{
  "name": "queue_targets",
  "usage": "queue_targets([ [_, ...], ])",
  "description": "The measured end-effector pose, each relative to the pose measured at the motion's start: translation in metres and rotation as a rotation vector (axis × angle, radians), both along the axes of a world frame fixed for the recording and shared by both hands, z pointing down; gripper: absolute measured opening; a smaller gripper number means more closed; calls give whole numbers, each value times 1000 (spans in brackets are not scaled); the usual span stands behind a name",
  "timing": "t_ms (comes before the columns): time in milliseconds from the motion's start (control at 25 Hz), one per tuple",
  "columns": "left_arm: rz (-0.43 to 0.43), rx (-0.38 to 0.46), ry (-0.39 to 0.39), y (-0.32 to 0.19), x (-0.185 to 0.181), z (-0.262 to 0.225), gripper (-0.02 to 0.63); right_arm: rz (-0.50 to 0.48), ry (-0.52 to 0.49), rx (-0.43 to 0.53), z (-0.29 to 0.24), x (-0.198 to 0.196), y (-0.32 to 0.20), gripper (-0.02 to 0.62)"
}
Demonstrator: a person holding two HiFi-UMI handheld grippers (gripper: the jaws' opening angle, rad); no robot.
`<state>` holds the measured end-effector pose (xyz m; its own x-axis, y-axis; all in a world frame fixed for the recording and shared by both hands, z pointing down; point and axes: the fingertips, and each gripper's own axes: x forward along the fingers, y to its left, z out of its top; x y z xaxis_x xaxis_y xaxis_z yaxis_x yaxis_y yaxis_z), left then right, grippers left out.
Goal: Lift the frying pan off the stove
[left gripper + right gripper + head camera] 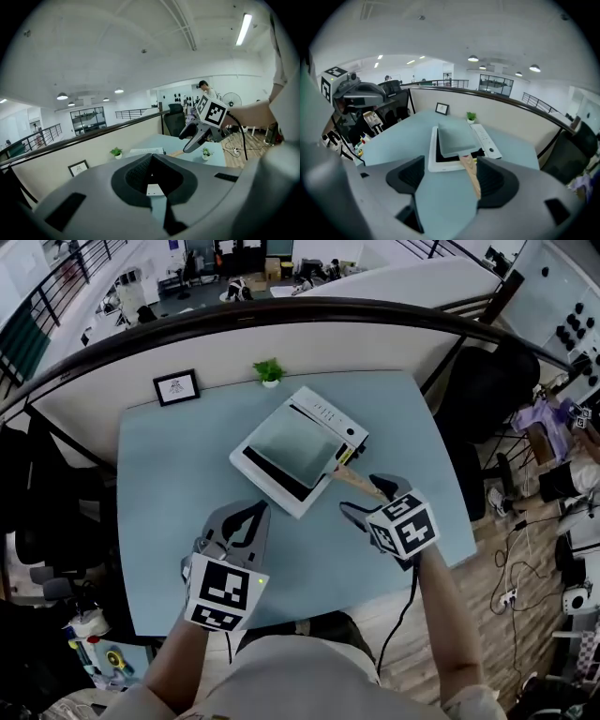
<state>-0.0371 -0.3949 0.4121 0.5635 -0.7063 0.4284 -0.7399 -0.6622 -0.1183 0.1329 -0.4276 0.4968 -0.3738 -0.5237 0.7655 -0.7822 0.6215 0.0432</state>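
Note:
A square grey frying pan (292,446) sits on the white stove (281,495) in the middle of the pale blue table (169,521). Its wooden handle (356,480) points toward my right gripper (367,498). In the right gripper view the pan (452,138) is straight ahead. There the handle (469,174) lies between the jaws of my right gripper (451,173), close beside the right finger (497,180); the jaws stand wide open. My left gripper (251,514) hovers over the table in front of the stove, apart from it. It is tilted upward and shut on nothing (151,157).
A small potted plant (269,371) and a framed picture (176,387) stand at the table's far edge against a low wall with a dark railing (281,310). The stove's control strip (485,139) lies to the right of the pan. An office chair (487,390) stands off the table's right side.

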Motion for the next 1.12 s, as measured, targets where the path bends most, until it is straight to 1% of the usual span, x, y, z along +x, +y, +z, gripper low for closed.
queue_targets([
  [120,-23,-36,-3,-10,-5,18,3,-35,36,-57,25,1,-15,362],
  [280,-53,-78,-21,-23,-11,44,3,-62,85,-87,55,9,-37,356],
  [440,-84,-118,-42,-36,-14,71,3,-87,82,-150,85,14,-54,353],
  [600,-111,-158,-61,-40,-11,92,3,-154,74,-228,109,12,-59,351],
  [720,-127,-182,-69,-41,-7,107,3,-182,56,-258,123,12,-65,326],
  [840,-155,-199,-80,-39,-8,116,3,-228,66,-284,135,9,-66,308],
  [920,-179,-212,-85,-38,-9,122,3,-262,68,-313,144,8,-62,280],
  [1000,-203,-224,-92,-36,-8,127,3,-286,75,-333,152,9,-60,271],
  [1040,-215,-229,-98,-35,-8,130,3,-290,81,-336,155,9,-60,258],
  [1120,-234,-237,-101,-35,-7,135,3,-285,88,-333,159,11,-63,193],
])
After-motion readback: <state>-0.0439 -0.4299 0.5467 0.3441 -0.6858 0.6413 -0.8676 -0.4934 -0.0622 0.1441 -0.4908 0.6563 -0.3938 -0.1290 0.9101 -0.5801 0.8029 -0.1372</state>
